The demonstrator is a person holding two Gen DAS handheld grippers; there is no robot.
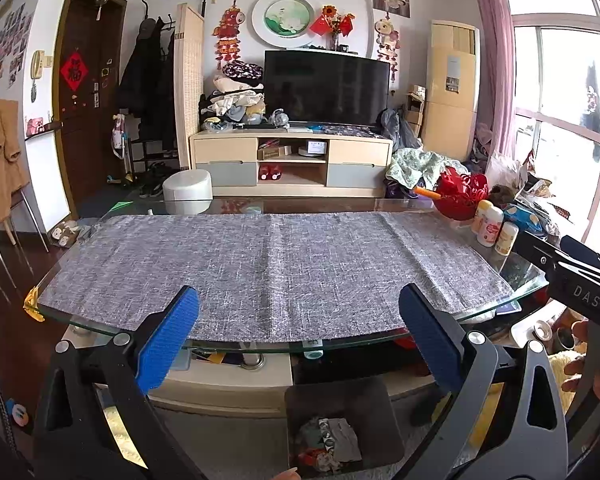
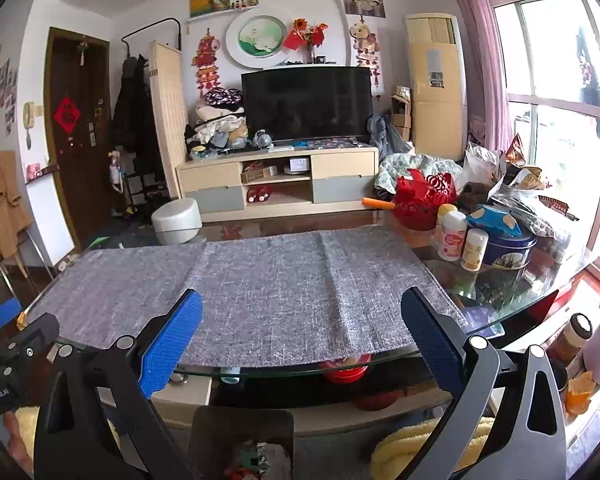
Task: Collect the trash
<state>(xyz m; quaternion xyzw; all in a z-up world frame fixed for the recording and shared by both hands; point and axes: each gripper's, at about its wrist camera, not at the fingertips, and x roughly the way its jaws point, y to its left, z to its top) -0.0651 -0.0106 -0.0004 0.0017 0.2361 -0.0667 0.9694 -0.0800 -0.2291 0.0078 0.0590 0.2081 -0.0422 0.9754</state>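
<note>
A dark trash bin (image 1: pixel 342 428) stands on the floor in front of the glass table, with crumpled wrappers (image 1: pixel 330 442) inside; it also shows in the right wrist view (image 2: pixel 242 440). My left gripper (image 1: pixel 298 330) is open and empty, held above the bin at the table's near edge. My right gripper (image 2: pixel 300 334) is open and empty, level with the left one and to its right. The grey cloth (image 1: pixel 268 264) covers the glass table (image 1: pixel 100 326) and shows bare in both views (image 2: pixel 256 292).
A red basket (image 2: pixel 424 196), several small bottles (image 2: pixel 454 236), a blue tin (image 2: pixel 508 250) and snack bags (image 2: pixel 520 184) crowd the table's right end. A TV cabinet (image 1: pixel 292 160) stands behind. A white stool (image 1: pixel 188 190) sits beyond the far edge.
</note>
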